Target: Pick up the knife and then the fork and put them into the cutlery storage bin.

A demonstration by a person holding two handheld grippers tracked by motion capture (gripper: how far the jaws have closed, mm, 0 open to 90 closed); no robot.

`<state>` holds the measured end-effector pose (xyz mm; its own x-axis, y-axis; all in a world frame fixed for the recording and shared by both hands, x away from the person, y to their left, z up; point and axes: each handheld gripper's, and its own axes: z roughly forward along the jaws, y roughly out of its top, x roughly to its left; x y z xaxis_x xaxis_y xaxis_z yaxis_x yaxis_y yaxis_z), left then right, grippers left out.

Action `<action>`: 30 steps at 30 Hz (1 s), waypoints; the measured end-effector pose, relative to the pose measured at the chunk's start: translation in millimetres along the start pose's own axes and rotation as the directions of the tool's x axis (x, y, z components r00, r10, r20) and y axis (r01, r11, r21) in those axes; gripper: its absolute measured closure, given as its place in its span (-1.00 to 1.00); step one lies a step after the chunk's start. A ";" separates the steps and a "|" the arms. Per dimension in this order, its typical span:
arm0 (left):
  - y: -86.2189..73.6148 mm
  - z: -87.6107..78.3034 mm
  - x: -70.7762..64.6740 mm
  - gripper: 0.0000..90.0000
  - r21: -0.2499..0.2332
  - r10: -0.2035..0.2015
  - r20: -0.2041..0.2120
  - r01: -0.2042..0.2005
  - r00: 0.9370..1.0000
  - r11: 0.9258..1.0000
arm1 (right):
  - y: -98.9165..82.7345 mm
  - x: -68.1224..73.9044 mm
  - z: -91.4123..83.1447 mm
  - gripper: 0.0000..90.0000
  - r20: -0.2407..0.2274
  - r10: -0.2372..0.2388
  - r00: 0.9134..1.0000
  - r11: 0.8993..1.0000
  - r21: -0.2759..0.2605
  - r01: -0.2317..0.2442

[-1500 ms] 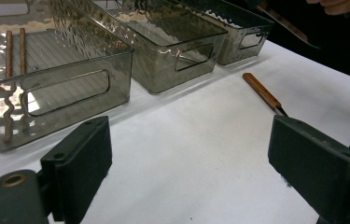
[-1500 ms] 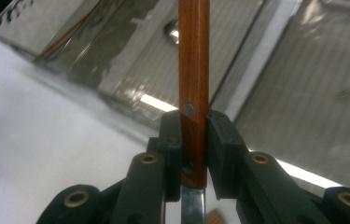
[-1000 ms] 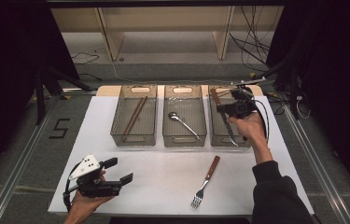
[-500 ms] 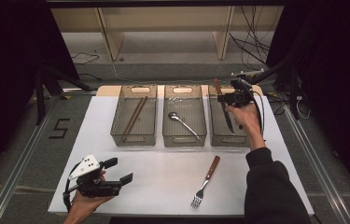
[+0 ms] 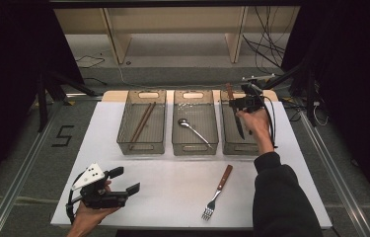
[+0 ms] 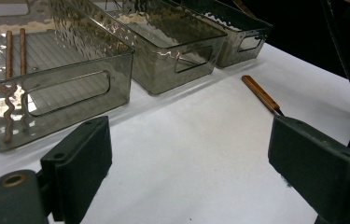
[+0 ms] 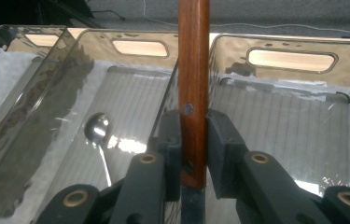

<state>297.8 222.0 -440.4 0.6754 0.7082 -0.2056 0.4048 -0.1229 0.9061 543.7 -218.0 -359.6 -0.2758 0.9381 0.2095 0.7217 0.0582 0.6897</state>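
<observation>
My right gripper is clamped on the wooden handle of a knife, and I hold it over the right-hand bin of the three clear bins at the far side of the bench. In the right gripper view the handle stands straight up between my two pads, which press it from both sides near its rivets. From the high view the knife's long axis runs near to far along the bin's own length: the dark blade points back toward me and down into the bin, the handle end toward the far rim. That alignment is what the coming move turns on, I judge. The knife lies along the bin, not across it, so lowering it should need no turn of my wrist, only a descent until the blade rests on the ribbed floor before I let go. The spoon sits in the middle bin and the chopsticks in the left one, both well apart from my load. My left gripper rests at the near left of the bench with its jaws spread wide and nothing between them. A fork with a wooden handle lies on the bench near the front, closer to my right side than to my left.
</observation>
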 end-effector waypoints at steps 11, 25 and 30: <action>-0.1 -0.1 -0.4 -0.71 0.001 0.002 -0.001 -0.002 1.000 1.000 | -1.7 -1.3 11.0 0.72 0.015 0.008 1.000 1.000 -0.007 -0.008; -0.2 -0.2 -0.7 -0.70 0.004 0.008 -0.001 -0.008 1.000 1.000 | -15.9 -9.6 23.1 0.60 0.054 0.053 0.997 0.998 0.024 -0.054; -0.3 0.1 -1.0 -0.71 0.004 0.008 -0.002 -0.008 1.000 1.000 | -16.6 -9.4 20.3 0.18 0.035 0.045 0.998 0.999 0.027 -0.046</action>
<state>297.1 221.2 -440.5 0.6776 0.7084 -0.1973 0.4014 -0.1314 0.9064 547.1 -220.9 -387.0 -0.2206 0.9511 0.2163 0.7508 0.0240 0.6601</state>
